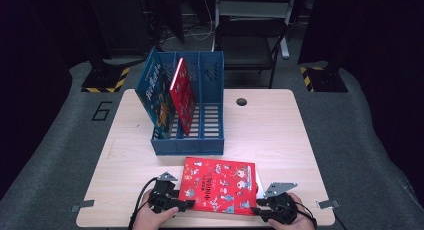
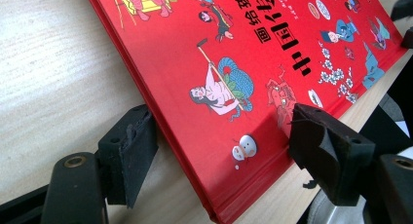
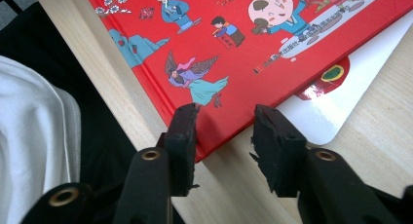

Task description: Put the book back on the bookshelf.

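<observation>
- The wooden table (image 1: pixel 125 155) is carrying a blue file rack (image 1: pixel 187 145) with two books standing in its slots, and the red picture book (image 1: pixel 220 185) is lying flat just in front of the rack, at the near edge.
- The step in hand looks like lifting that book by its two near corners; to do it well, I would say both grips should be seating deep over the cover and rising evenly, so the book is not sagging or twisting.
- The left gripper (image 2: pixel 221 136) is standing fairly wide, straddling the near left corner; the book's edge is passing between its pads, not visibly pinched.
- The right gripper (image 3: pixel 225 131) is standing part-closed at the near right corner; one pad (image 3: pixel 182 131) is overlapping the cover's edge, the other is clear of it, beside a white sheet (image 3: pixel 336 97) poking out from under the book.
</observation>
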`<state>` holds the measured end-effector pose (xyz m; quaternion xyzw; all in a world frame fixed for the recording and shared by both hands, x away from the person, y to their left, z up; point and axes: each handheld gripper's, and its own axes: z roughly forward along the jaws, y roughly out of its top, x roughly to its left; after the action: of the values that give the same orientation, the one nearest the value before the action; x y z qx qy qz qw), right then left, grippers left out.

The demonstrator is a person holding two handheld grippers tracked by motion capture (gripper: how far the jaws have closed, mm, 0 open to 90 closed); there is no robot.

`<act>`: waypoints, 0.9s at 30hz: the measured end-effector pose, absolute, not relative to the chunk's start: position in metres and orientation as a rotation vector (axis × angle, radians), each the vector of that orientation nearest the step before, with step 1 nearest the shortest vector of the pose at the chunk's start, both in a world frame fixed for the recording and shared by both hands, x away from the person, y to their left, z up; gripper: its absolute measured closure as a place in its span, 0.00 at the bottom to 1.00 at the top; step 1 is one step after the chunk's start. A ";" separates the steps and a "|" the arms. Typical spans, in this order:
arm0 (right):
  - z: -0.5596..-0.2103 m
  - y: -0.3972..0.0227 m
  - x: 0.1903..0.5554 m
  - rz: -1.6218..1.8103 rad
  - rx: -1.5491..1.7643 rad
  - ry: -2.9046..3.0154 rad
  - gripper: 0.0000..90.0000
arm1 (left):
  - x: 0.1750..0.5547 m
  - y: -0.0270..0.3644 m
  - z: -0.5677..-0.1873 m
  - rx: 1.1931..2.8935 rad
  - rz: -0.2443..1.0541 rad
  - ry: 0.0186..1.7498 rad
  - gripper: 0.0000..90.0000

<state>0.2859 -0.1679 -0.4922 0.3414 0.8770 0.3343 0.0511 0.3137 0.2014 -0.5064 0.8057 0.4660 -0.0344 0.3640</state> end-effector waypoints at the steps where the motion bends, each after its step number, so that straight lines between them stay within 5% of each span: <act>1: -0.493 -0.168 0.286 1.023 1.040 2.662 0.65 | 0.315 0.202 -0.507 2.078 -0.093 1.191 0.29; 27: -0.497 -0.167 0.286 1.013 1.086 2.677 0.66 | 0.318 0.200 -0.509 2.080 -0.142 1.157 0.27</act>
<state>0.2858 -0.1672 -0.4972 0.3546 0.8737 0.3306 0.0401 0.3175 0.1998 -0.5090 0.8105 0.4510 -0.0554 0.3696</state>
